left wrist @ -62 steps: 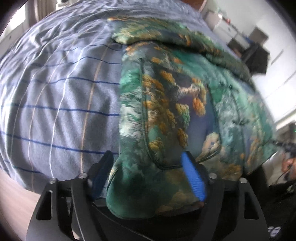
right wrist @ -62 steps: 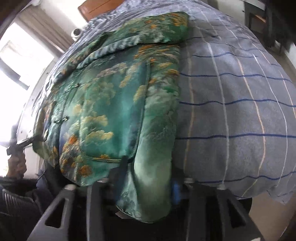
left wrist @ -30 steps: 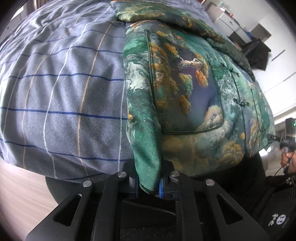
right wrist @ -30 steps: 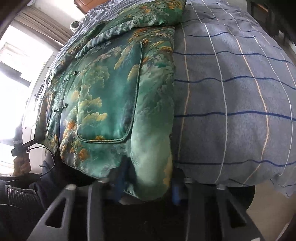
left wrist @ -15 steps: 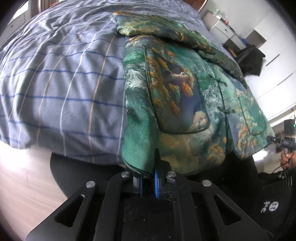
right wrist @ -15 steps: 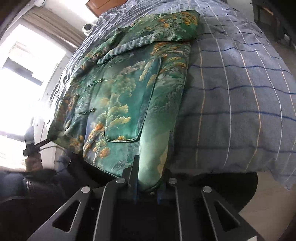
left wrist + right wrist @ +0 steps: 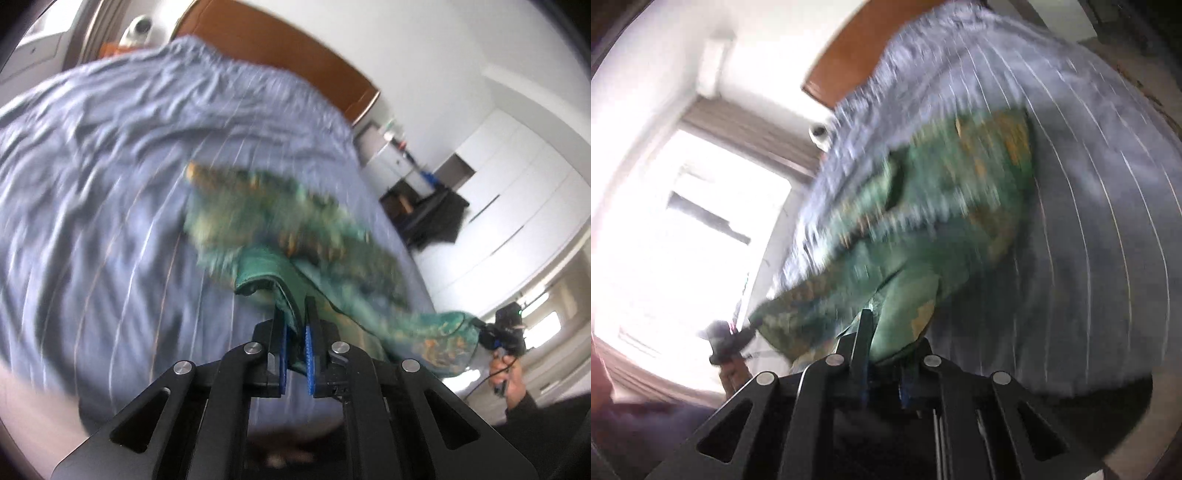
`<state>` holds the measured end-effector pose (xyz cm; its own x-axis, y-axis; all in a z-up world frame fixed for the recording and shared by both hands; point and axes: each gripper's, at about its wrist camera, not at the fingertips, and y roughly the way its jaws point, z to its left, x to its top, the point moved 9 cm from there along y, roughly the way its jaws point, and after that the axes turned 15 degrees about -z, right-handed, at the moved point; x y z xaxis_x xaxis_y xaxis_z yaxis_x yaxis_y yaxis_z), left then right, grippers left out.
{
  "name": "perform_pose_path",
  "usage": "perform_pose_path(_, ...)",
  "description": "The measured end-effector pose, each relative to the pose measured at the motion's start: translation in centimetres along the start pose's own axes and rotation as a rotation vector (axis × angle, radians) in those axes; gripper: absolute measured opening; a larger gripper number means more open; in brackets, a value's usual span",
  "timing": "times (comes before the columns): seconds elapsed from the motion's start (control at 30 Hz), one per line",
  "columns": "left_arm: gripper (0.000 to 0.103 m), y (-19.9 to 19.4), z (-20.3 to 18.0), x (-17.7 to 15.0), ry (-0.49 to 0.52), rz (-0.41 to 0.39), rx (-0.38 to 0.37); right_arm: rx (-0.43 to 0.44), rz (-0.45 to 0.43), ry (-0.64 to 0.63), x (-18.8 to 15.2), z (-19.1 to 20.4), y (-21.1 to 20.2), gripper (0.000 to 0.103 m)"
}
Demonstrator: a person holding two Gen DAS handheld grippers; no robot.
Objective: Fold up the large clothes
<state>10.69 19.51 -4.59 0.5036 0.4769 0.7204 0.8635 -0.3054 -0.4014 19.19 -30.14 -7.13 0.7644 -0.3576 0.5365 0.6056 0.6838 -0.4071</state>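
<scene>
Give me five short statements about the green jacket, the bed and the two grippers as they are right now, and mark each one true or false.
1. The left gripper is shut on the hem of the green patterned jacket. True.
2. The right gripper hangs open, clear of the jacket. False: green fabric is pinched between its fingers.
3. The jacket lies over a blue-grey striped bedcover. True.
4. The bedcover is plain white. False: it is blue-grey with thin pale stripes.
5. A brown wooden headboard stands at the far end of the bed. True.
</scene>
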Motion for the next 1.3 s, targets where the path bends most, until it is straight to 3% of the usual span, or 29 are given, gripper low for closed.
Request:
perform_pose_path(0.1,0.006,5.3,0.5,3.5,0.03,-0.029,0.023,0.027,-0.08,0.032,5.4,-1.3,3.6,0.011)
perform_pose_path(0.2,0.006,11.7,2.6,5.6,0.023,-0.005,0.076,0.016,-0.113,0.073,9.5,-4.2,8.1,0.011)
perform_pose_path(0.37,0.01,20.3,5.8,5.6,0.045,0.083,0.189,-0.088,-0.142,0.176,13.5,-10.7,15.4,0.011)
perform_pose_path(0.43,0.026,21.9,6.6,4.6,0.036,0.135,0.224,-0.129,-0.155,0.226,14.0,-13.1,16.9,0.012)
perform_pose_path(0.5,0.075,22.6,7.1,4.3,0.007,0.157,0.239,-0.175,-0.14,0.303,13.7,-15.3,19.1,0.016)
perform_pose_path(0.6,0.089,20.9,6.6,5.2,-0.03,0.112,0.171,-0.135,-0.149,0.439,13.4,-16.1,19.9,0.035)
perform_pose_path(0.67,0.092,19.3,6.8,5.7,-0.028,0.099,0.14,-0.018,-0.178,0.505,14.5,-15.1,19.3,0.084)
perform_pose_path(0.7,0.095,18.6,7.1,5.8,-0.011,0.091,0.142,0.014,-0.188,0.506,15.1,-14.6,18.9,0.091)
perform_pose_path(0.77,0.096,18.0,7.5,5.3,0.043,0.104,0.141,0.04,-0.219,0.472,16.6,-13.5,17.5,0.094)
perform_pose_path(0.83,0.096,18.7,7.8,4.0,0.115,0.163,0.152,0.03,-0.235,0.377,18.0,-12.6,16.4,0.094)
perform_pose_path(0.9,0.095,20.2,8.1,2.3,0.169,0.222,0.18,-0.118,-0.205,0.19,18.3,-12.3,16.3,0.094)
perform_pose_path(0.97,0.093,21.9,7.9,1.5,0.176,0.248,0.193,-0.26,-0.11,-0.037,17.3,-12.1,18.1,0.094)
perform_pose_path(1.03,0.08,23.7,7.4,0.8,0.175,0.267,0.195,-0.322,-0.026,-0.15,15.7,-11.9,20.2,0.094)
perform_pose_path(1.07,0.065,24.6,7.1,0.3,0.188,0.283,0.207,-0.349,-0.004,-0.192,15.1,-12.1,21.1,0.093)
perform_pose_path(1.1,0.034,24.9,7.0,0.2,0.223,0.283,0.241,-0.368,0.007,-0.22,14.6,-12.3,21.0,0.091)
perform_pose_path(1.13,0.018,25.1,6.9,0.0,0.281,0.28,0.291,-0.39,0.014,-0.249,14.0,-12.3,21.3,0.067)
perform_pose_path(1.17,0.013,24.9,6.7,-0.1,0.292,0.283,0.299,-0.439,0.019,-0.297,13.6,-12.2,21.8,0.022)
perform_pose_path(1.2,0.011,24.5,6.4,0.1,0.299,0.267,0.302,-0.482,0.019,-0.333,13.5,-11.9,21.7,0.013)
perform_pose_path(1.3,0.009,22.4,5.5,1.2,0.341,0.213,0.316,-0.538,-0.009,-0.456,12.7,-10.1,20.2,0.012)
